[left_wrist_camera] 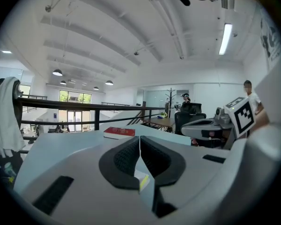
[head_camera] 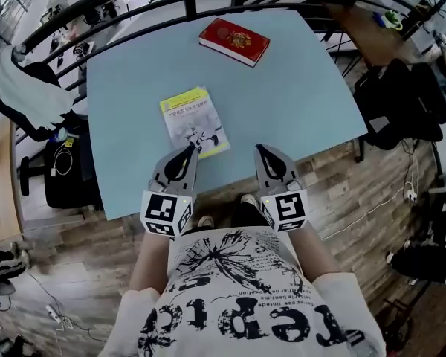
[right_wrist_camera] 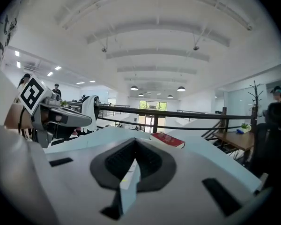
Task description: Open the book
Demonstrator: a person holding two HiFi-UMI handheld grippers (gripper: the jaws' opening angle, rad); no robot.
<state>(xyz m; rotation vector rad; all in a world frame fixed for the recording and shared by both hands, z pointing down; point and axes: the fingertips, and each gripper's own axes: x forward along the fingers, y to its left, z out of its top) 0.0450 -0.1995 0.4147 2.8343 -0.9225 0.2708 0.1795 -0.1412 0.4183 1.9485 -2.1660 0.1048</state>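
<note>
By near edge of yellow book (head_camera: 193, 119), closed left hand-held gripper (head_camera: 191, 149), right hand-held gripper (head_camera: 260, 149) closed alongside

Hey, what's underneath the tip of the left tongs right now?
The near edge of the closed yellow-and-white book, which lies on the light blue table. The shut left tongs cover that corner, so its print there is hidden.

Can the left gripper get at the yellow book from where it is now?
Probably yes: the left gripper is right at the near edge of the yellow book, with nothing between them, though its jaws are shut.
</note>
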